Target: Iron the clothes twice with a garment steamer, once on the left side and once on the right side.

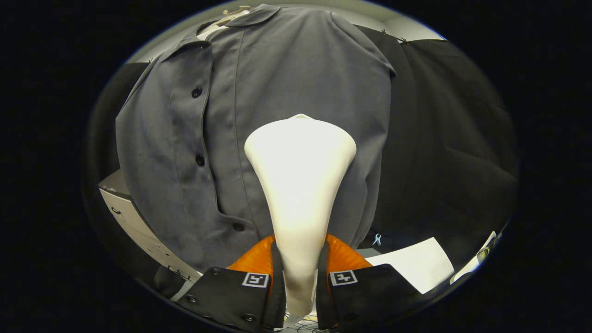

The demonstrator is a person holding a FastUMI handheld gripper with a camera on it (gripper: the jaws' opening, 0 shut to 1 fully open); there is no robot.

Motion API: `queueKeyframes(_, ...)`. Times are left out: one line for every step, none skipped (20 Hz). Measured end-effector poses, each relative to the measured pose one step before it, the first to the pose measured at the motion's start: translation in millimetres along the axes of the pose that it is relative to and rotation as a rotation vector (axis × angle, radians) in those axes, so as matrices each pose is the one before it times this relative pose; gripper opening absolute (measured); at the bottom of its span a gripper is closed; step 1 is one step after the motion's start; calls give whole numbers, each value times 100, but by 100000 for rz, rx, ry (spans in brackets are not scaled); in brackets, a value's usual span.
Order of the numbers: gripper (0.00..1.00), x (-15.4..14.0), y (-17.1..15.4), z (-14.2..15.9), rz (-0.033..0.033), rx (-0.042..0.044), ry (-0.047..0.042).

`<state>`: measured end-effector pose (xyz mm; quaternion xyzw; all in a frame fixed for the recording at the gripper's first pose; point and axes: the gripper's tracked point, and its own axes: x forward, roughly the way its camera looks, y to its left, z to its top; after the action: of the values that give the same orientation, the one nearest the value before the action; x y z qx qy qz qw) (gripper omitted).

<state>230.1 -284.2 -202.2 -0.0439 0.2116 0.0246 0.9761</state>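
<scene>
Shirt hung on hanger, beyond fingers | steamer clamped at handle by claw, head held against shirt's middle for steaming | side passes judged pending

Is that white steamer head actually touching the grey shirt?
Cannot tell: in the gripper view the steamer, clamped in the hand-held gripper, overlaps the shirt, hiding any contact or gap.

A white sheet of paper lies flat down low. A pale cabinet with a handle stands beside the clothes.
</scene>
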Motion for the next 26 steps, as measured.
queueKeyframes(34,481,48,-1055,-38,87,1931)
queueKeyframes(34,273,-45,-1219,-41,251,1892)
queueKeyframes(34,232,-116,-1180,-140,316,1865)
queueKeyframes(34,205,-169,-1332,-208,478,1716)
queueKeyframes(34,301,-101,-1064,-315,700,1639)
queueKeyframes(34,171,-240,-1175,-86,605,1752)
queueKeyframes(34,361,-113,-1024,-216,297,1796)
queueKeyframes(34,171,-164,-1035,-55,-61,1763)
queueKeyframes(34,355,-106,-1000,49,212,1518)
queueKeyframes(34,305,-44,-826,93,173,1526)
queueKeyframes(34,412,-36,-825,183,301,1641)
queueKeyframes(34,103,-85,-897,325,629,1637)
queueKeyframes(34,217,56,-563,404,308,1023)
queueKeyframes(34,278,-193,-483,383,-178,551)
queueKeyframes(34,214,5,-463,132,-406,626)
queueKeyframes(34,62,-190,-599,58,-259,619)
queueKeyframes(34,341,-107,-647,-220,-215,1123)
queueKeyframes(34,228,-85,-885,-250,-93,1344)
queueKeyframes(34,2,-119,-758,-186,63,1371)
queueKeyframes(34,203,-125,-873,74,298,1040)
queueKeyframes(34,133,-37,-660,-103,197,1077)
queueKeyframes(34,34,-170,-607,-185,61,1046)
queueKeyframes(34,-45,-132,-524,-401,186,1277)
queueKeyframes(34,-9,-155,-693,-189,396,1004)
queueKeyframes(35,157,45,-605,112,578,833)
queueKeyframes(34,33,37,-553,182,544,730)
